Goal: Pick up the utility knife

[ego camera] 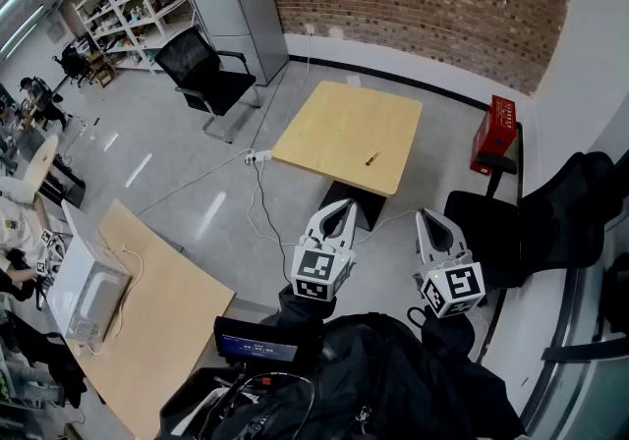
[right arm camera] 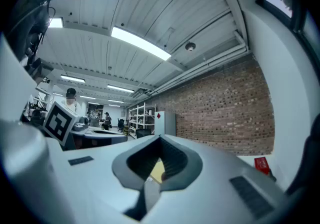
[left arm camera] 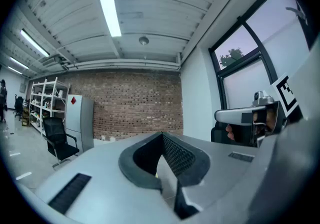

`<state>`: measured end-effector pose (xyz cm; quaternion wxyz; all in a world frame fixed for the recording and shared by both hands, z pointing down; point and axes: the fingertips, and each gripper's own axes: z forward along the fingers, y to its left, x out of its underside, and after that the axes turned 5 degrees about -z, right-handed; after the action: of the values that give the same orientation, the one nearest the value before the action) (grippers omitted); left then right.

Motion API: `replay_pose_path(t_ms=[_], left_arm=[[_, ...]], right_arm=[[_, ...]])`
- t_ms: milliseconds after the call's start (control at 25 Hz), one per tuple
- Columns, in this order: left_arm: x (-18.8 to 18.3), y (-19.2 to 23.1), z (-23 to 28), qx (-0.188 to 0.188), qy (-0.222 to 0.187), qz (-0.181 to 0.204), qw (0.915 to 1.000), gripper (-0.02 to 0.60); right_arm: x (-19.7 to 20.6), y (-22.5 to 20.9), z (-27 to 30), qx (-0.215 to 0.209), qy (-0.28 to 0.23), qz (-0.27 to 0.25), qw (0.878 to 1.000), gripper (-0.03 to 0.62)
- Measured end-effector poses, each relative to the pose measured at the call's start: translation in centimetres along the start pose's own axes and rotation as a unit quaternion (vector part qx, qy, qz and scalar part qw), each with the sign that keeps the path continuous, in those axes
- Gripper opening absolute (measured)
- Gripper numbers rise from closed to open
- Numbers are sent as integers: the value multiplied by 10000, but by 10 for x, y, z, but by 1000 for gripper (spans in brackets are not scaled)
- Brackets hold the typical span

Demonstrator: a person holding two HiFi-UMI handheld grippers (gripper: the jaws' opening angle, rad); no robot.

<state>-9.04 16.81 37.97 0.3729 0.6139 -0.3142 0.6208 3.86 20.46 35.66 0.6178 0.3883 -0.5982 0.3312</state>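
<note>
The utility knife (ego camera: 371, 159), small, dark and slim, lies near the right front edge of a square light-wood table (ego camera: 334, 124) in the middle of the room. Both grippers are held close to my body, well short of the table and pointing towards it. My left gripper (ego camera: 343, 205) has its jaws together with nothing between them, and so does my right gripper (ego camera: 427, 218). In the left gripper view the left gripper (left arm camera: 163, 140) points at the brick wall. In the right gripper view a sliver of the yellow table (right arm camera: 157, 170) shows through the right gripper (right arm camera: 160, 142).
A black office chair (ego camera: 209, 75) and a grey cabinet (ego camera: 236, 8) stand at the back left. A red box (ego camera: 496, 130) sits right of the table, by a black chair (ego camera: 550, 222). White cables (ego camera: 257, 202) cross the floor. A wooden desk (ego camera: 157, 330) bears a white appliance (ego camera: 86, 296).
</note>
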Motion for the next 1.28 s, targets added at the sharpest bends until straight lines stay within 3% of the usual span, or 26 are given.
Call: replay_pose_path(t_ms=[720, 1280], left_arm=[[18, -23, 6, 17, 253, -44, 9997, 0], [32, -47, 4, -97, 391, -71, 9992, 0]], right_arm=[[17, -23, -22, 215, 135, 216, 9994, 3], [26, -30, -41, 66, 150, 236, 9996, 3]])
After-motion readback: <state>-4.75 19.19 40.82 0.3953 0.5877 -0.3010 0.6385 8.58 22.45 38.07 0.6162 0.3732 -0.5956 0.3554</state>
